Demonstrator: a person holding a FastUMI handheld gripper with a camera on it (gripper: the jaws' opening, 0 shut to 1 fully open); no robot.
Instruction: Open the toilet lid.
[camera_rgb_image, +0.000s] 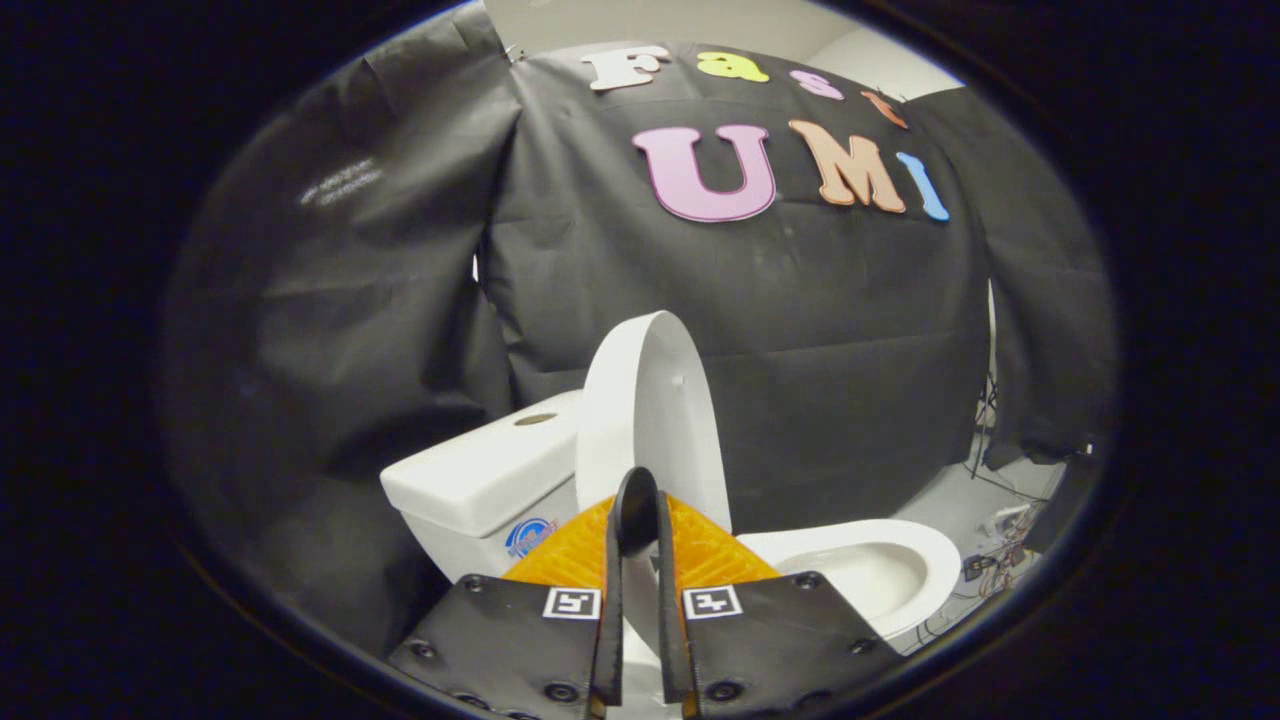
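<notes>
One toilet (880, 570): sitting before the black cloth wall (820, 330), bowl lying open.
Tank (480, 480): standing behind the lid.
Toilet lid (650, 400): standing raised upright against the tank.
Gripper (640, 500): fingers (628, 520) closing together at their tips, just in front of the lid's lower edge; whether they are pinching it, cannot tell.

White, glossy toilet lid (648, 400), raised above an equally white bowl (880, 570) and beside a white tank (475, 480). On the tank's front, below its top, a small blue and red round sticker (530, 535). Matte black cloth wall (800, 330) behind the tank, creased. Pale grey floor (960, 505) to the far side of the bowl, strewn with dark cables (985, 450). On the gripper (637, 505), nearly closed on the lid's edge, two square black-and-white markers (571, 603).
</notes>
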